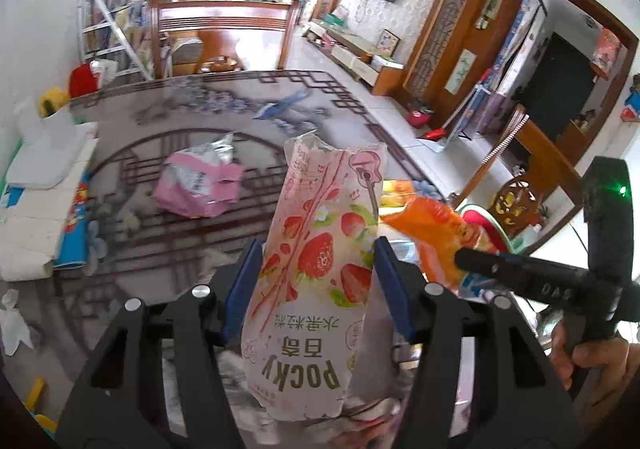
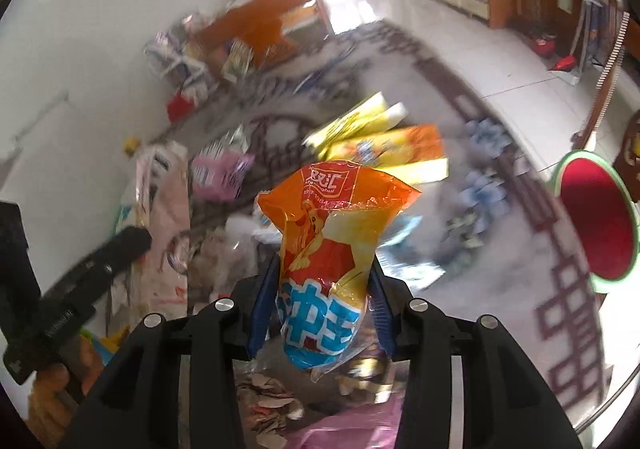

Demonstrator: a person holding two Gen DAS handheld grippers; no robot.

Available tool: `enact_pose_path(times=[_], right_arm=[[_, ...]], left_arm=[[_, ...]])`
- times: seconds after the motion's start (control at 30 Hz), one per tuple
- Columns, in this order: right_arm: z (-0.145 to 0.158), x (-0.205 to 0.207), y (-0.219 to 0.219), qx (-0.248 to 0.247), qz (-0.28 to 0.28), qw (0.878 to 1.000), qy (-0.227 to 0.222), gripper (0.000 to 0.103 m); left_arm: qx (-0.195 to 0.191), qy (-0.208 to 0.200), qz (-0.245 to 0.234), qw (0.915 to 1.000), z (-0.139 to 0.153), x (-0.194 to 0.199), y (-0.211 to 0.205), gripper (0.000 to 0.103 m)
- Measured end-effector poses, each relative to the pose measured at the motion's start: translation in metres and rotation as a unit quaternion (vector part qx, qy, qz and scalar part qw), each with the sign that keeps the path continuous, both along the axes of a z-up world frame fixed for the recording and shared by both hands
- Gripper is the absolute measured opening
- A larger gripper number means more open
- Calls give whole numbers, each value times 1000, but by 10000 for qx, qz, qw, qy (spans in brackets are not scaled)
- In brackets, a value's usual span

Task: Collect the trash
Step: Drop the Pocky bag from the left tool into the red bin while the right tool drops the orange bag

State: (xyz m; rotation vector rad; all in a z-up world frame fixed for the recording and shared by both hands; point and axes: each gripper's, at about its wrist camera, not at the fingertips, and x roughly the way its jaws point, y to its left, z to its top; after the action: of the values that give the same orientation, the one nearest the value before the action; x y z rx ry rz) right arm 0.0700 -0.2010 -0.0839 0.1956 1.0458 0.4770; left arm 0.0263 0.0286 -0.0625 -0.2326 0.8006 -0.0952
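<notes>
A strawberry snack wrapper (image 1: pixel 316 281) is being held upright between the fingers of the left gripper (image 1: pixel 316 281), above the near edge of the counter (image 1: pixel 168 249). An orange wrapper (image 2: pixel 332 261) is being gripped by the right gripper (image 2: pixel 324 305). A pink wrapper (image 1: pixel 198 185) is lying on the middle of the counter, a yellow packet (image 2: pixel 384 145) toward its right edge.

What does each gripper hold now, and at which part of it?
The left gripper holds a pink strawberry Pocky bag across its middle. The right gripper holds an orange snack wrapper across its narrow lower middle.
</notes>
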Motion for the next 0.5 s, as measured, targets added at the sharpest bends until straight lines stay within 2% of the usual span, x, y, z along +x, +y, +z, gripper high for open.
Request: enact_pose_path(times=[0.2,0.5], right_arm=[[6,13,-62,9,-501,9987,-54,41],[-4,33,-195,-65,-1507,9885,29,42]], left_arm=[[-257,31,-313,9992,2,25,-53,56],[-617,279,-1191,9906,-14,88,-178,56]])
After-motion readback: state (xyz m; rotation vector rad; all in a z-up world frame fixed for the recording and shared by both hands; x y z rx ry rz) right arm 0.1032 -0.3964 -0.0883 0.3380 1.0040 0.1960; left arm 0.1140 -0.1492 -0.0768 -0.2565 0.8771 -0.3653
